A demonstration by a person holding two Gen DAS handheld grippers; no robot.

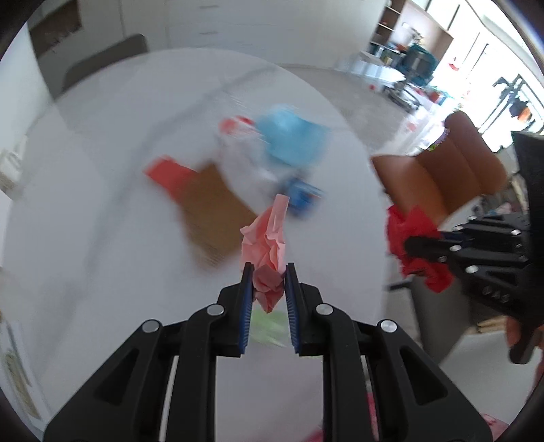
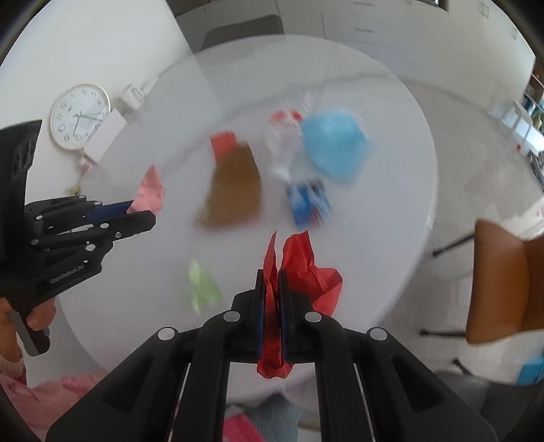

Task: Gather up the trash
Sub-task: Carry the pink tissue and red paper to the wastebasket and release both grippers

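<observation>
My left gripper (image 1: 268, 270) is shut on a crumpled pink paper (image 1: 267, 244), held above the round white table (image 1: 102, 238). My right gripper (image 2: 271, 275) is shut on a crumpled red paper (image 2: 299, 268); the same red paper (image 1: 413, 238) shows at the right of the left wrist view. On the table lie, blurred, a brown paper piece (image 2: 234, 187) with a red edge, a blue crumpled paper (image 2: 335, 142), a clear plastic bottle (image 2: 284, 142) with a red cap, a blue and white wrapper (image 2: 309, 204) and a light green scrap (image 2: 202, 287).
A brown chair (image 1: 442, 173) stands to the right of the table, a grey chair (image 2: 241, 29) behind it. A white wall clock (image 2: 80, 117) lies off the table's left edge. A hand (image 2: 37, 314) grips the left tool's handle. Shelves and clutter fill the far right.
</observation>
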